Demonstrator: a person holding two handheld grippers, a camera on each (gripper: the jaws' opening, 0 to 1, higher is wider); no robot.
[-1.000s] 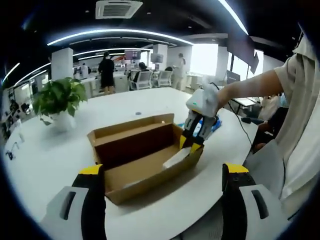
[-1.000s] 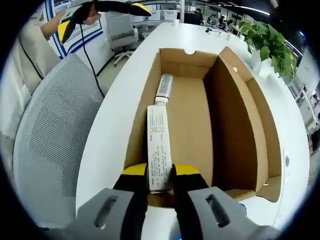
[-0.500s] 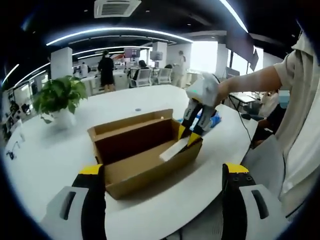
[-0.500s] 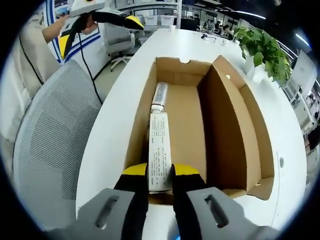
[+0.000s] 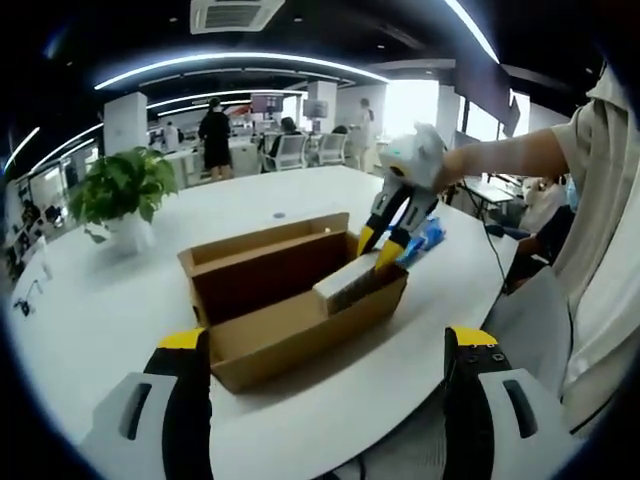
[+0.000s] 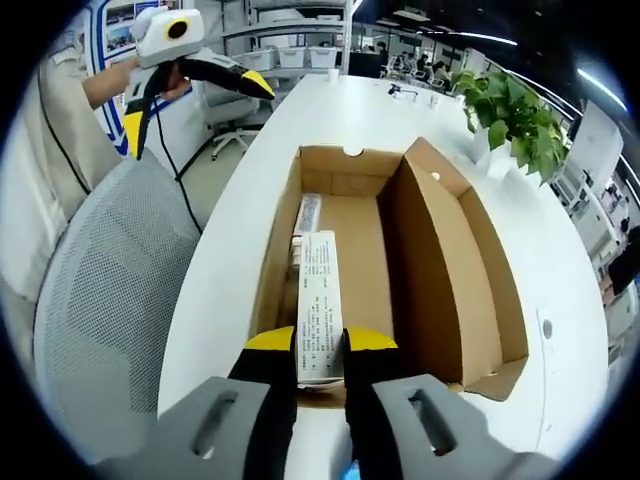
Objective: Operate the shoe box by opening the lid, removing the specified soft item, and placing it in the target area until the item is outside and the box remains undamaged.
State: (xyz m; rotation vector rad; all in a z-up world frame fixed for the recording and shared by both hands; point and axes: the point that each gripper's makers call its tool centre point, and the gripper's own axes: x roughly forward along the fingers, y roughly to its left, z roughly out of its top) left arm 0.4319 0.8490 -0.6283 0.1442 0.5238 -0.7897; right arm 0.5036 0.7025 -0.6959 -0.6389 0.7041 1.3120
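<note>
Shoe box (image 6: 440, 270) sits open on the white table (image 6: 230, 250), lid upright along one side. My right gripper (image 6: 320, 345) is clamped on a white printed tube (image 6: 318, 300), lifted above the box floor near its end wall. My left gripper (image 5: 325, 345) hangs near the box, jaws spread wide, holding nothing.

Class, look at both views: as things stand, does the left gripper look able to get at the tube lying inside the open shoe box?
Probably yes. The shoe box lid stands open, the tube lies uncovered, and the left gripper hovers open; the right gripper holds only the carton.
</note>
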